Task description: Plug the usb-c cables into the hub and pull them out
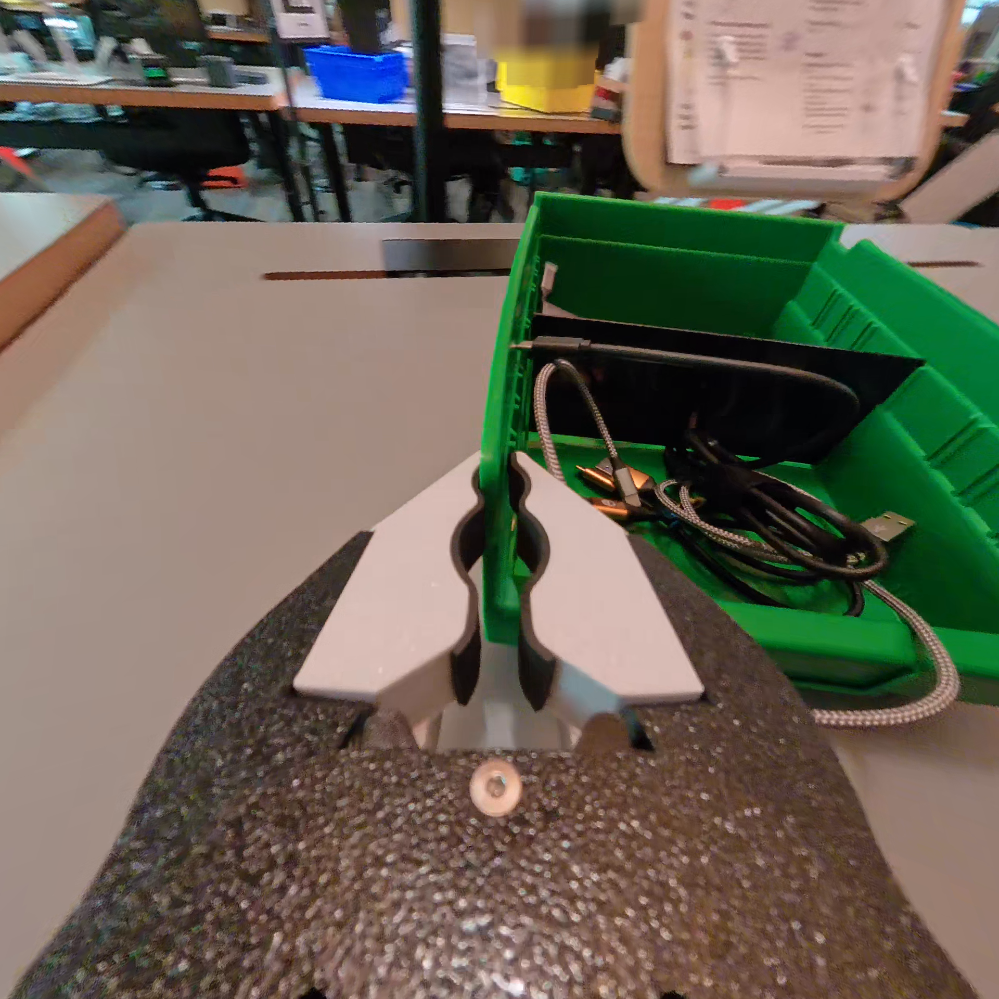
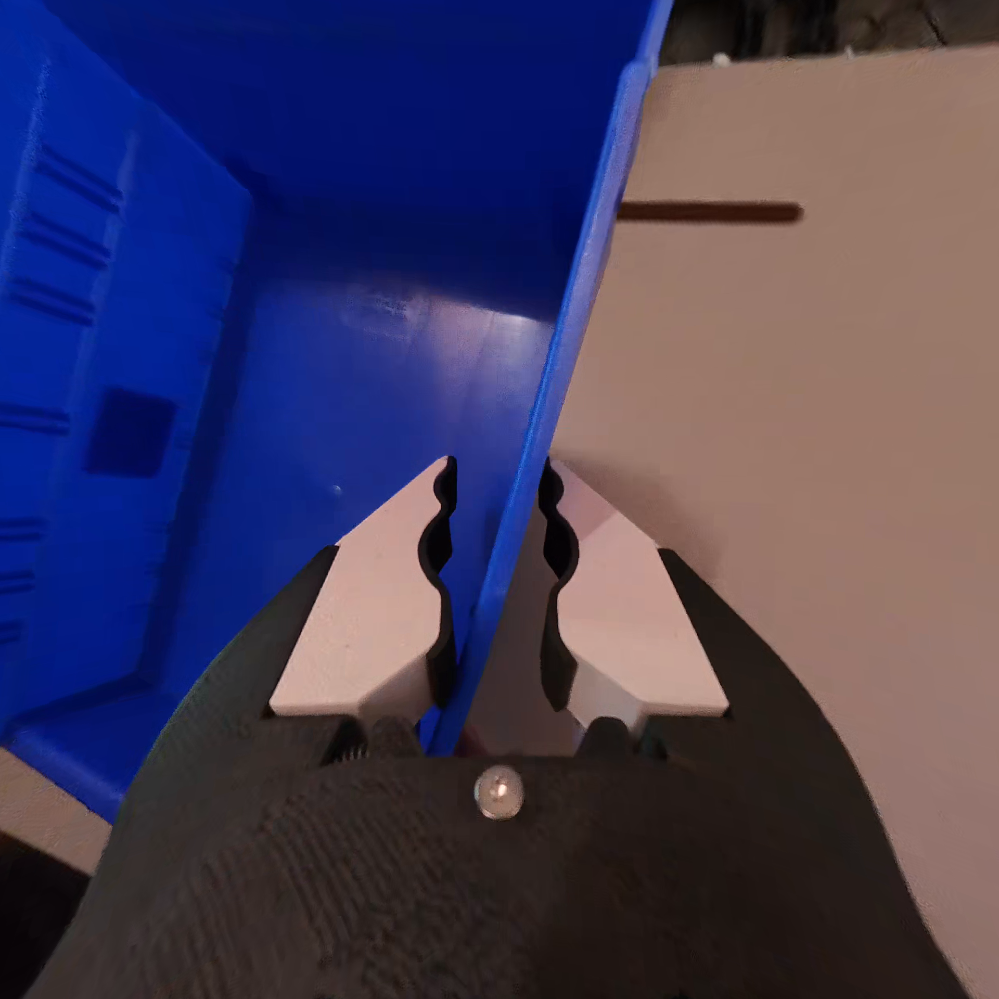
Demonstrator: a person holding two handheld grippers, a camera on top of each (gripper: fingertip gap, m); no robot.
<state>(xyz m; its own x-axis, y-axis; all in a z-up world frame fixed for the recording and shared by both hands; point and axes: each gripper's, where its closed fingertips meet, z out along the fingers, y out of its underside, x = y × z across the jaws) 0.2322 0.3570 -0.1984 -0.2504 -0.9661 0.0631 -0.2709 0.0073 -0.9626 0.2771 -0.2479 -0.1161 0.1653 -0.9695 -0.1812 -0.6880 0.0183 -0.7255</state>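
Each bin is straddled at one side wall by a gripper.

The green bin (image 1: 676,259) wall is pinched by the left gripper (image 1: 496,475); cables (image 1: 757,519) lie inside at 3 o'clock. The blue bin (image 2: 324,270) wall is straddled, narrowly gapped, by the right gripper (image 2: 497,470).

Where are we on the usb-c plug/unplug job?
Nothing plugged yet: the cables lie coiled in the green bin, and no hub is visible. In hand: the left tool straddles that bin's side wall, and the right tool straddles the wall of an empty blue bin. Still left: all plugging and pulling out.
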